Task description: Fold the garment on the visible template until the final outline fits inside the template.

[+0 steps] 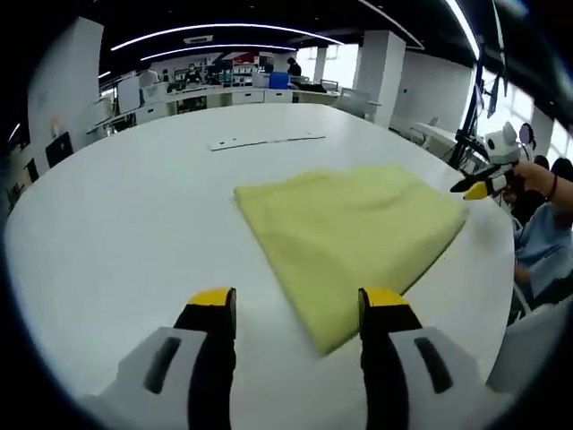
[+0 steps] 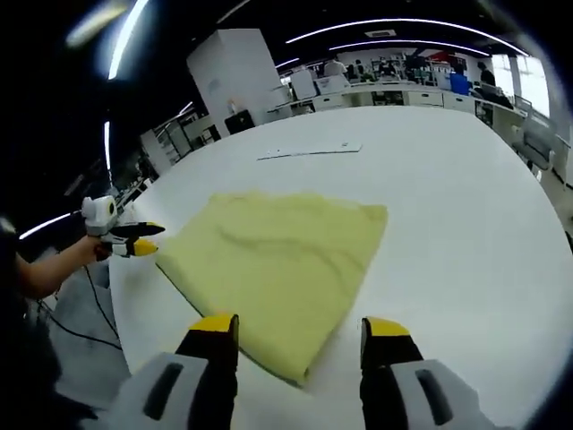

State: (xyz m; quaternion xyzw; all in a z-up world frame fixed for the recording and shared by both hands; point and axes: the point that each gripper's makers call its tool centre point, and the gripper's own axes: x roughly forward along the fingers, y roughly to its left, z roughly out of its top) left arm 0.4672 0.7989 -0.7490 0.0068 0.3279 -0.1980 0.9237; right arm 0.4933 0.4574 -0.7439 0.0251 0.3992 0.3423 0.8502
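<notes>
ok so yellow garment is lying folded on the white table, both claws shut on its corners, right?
Not quite. The yellow garment does lie folded on the white table, but both claws are open and holding nothing: left claw in the left gripper view, right claw in the right gripper view.

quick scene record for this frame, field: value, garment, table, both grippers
garment: yellow cloth, folded, lying flat on the table
table: white, thin white strip lying beyond the cloth
left gripper: open, empty, above the table just short of the cloth's near corner
right gripper: open, empty, jaws over the cloth's near corner
template: no outline can be made out
</notes>
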